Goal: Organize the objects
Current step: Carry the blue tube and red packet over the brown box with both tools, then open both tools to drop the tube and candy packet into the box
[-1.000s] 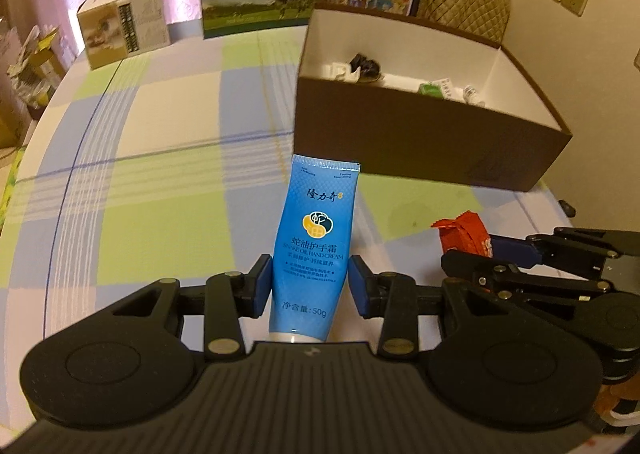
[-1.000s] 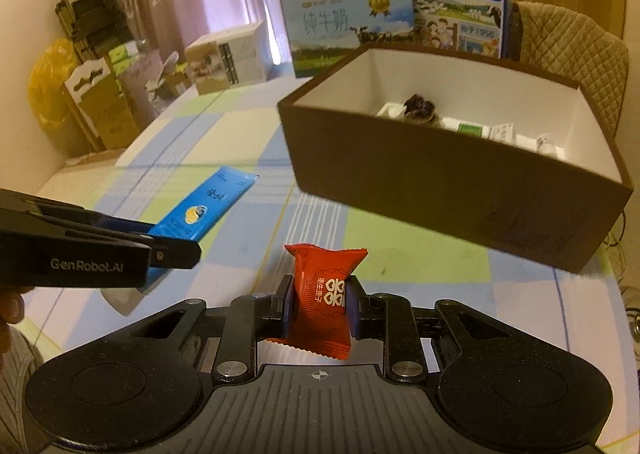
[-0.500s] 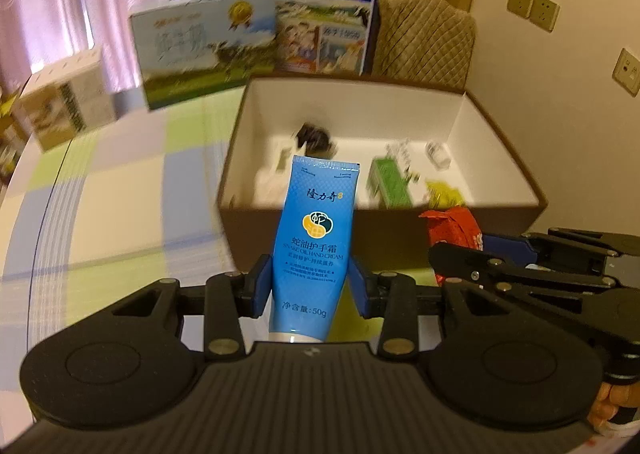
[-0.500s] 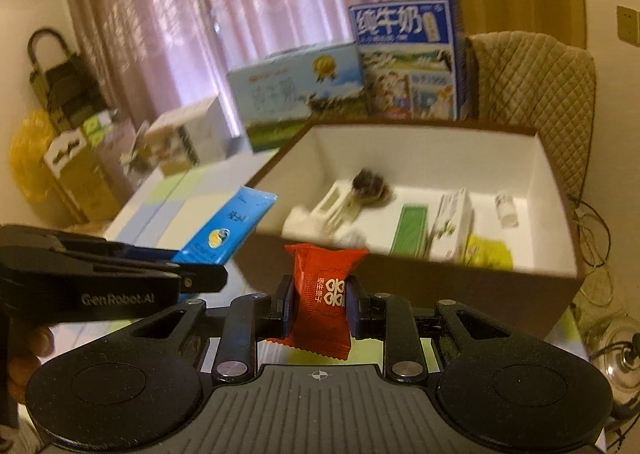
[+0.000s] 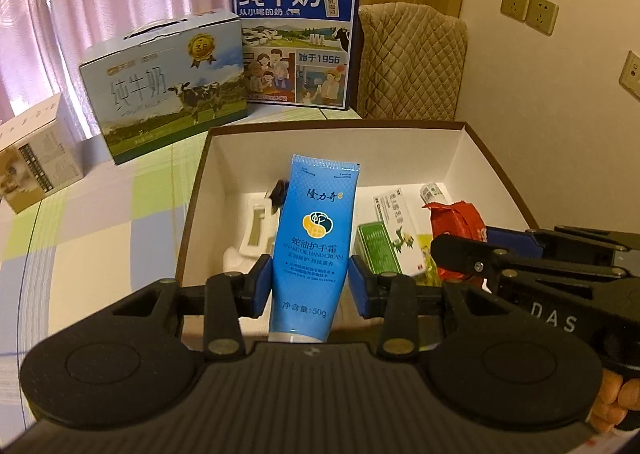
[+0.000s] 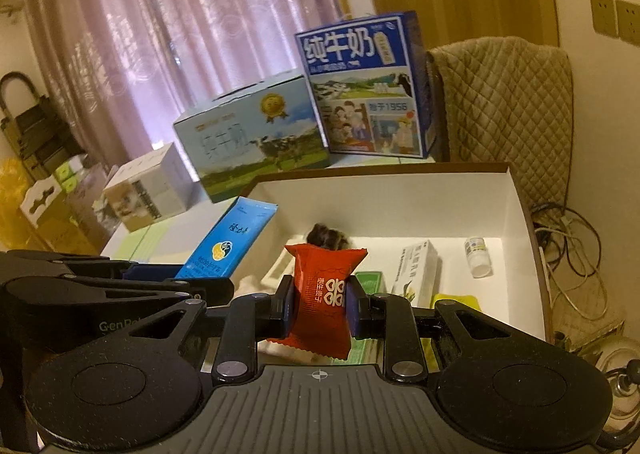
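Both hand-held grippers loaded over the brown box.
Your left hand-held gripper clamps the blue tube, your right hand-held gripper the red packet; only the right view shows floor cables.

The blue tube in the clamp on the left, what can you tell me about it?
The blue hand cream tube is soft-looking plastic with a crimped flat end pointing up and away, a round yellow-and-dark emblem and white print reading "50g". The left tool pinches its lower body between blue pads, holding it above the open brown box.
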